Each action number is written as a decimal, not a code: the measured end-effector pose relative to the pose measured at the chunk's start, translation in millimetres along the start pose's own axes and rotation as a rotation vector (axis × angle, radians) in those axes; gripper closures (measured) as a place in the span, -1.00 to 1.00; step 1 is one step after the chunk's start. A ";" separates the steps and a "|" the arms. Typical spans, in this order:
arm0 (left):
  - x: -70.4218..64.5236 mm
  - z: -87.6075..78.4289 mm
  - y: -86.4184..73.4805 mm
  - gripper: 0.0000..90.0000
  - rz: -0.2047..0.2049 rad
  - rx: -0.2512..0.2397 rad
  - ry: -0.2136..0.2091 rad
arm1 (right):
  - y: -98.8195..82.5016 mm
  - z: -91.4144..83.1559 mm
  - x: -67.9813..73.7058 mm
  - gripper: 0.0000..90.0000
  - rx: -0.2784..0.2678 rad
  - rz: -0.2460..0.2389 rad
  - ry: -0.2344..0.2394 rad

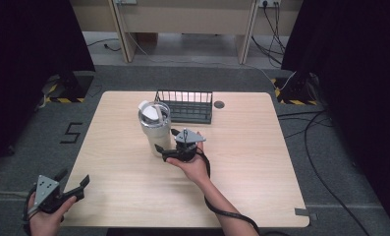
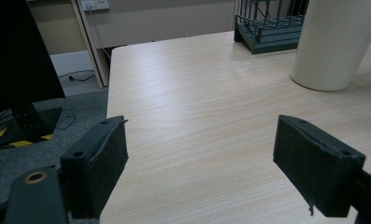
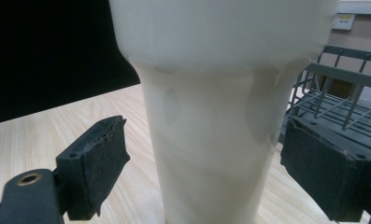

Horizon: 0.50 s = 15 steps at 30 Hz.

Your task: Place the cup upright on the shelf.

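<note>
Cream tumbler stood upright just in front of wire rack. Right gripper straddled tumbler, jaws wide, not touching. Left gripper was well away from tumbler, jaws wide, empty.

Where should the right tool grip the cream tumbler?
On the narrow lower body of the tumbler, coming in level from the person's side. It stands upright and flares wider at the top; the right tool already brackets that lower part, open. The rack blocks the far side.
</note>
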<state>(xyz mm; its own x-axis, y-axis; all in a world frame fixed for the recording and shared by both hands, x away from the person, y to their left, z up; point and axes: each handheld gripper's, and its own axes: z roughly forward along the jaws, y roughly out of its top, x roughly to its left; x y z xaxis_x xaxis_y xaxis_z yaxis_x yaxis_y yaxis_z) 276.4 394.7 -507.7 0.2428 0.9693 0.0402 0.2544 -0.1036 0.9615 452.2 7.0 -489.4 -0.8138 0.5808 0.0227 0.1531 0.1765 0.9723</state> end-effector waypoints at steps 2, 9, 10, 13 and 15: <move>0.1 0.0 0.0 -0.62 -0.001 -0.001 0.000 | 0.1 2.8 -0.2 -0.68 0.002 -0.007 0.000; 0.0 0.1 0.0 -0.62 -0.002 -0.002 -0.002 | -0.8 12.0 -2.0 -0.72 0.003 -0.005 -0.017; 0.1 0.0 0.0 -0.62 -0.001 -0.001 -0.001 | -0.9 13.2 -2.3 -0.72 0.004 -0.004 -0.018; -0.1 0.1 0.0 -0.62 -0.001 -0.001 -0.003 | -1.2 16.9 -2.9 -0.72 0.001 0.001 -0.024; 0.0 0.1 -0.1 -0.62 -0.001 -0.001 -0.003 | -1.4 19.1 -3.3 -0.73 -0.001 0.000 -0.026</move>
<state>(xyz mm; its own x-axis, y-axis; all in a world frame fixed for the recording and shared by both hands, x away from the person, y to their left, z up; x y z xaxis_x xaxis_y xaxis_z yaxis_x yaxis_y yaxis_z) 276.5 394.6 -507.8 0.2450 0.9688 0.0384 0.2536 -0.1022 0.9619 465.5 19.9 -495.3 -0.7989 0.6013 0.0168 0.1525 0.1754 0.9726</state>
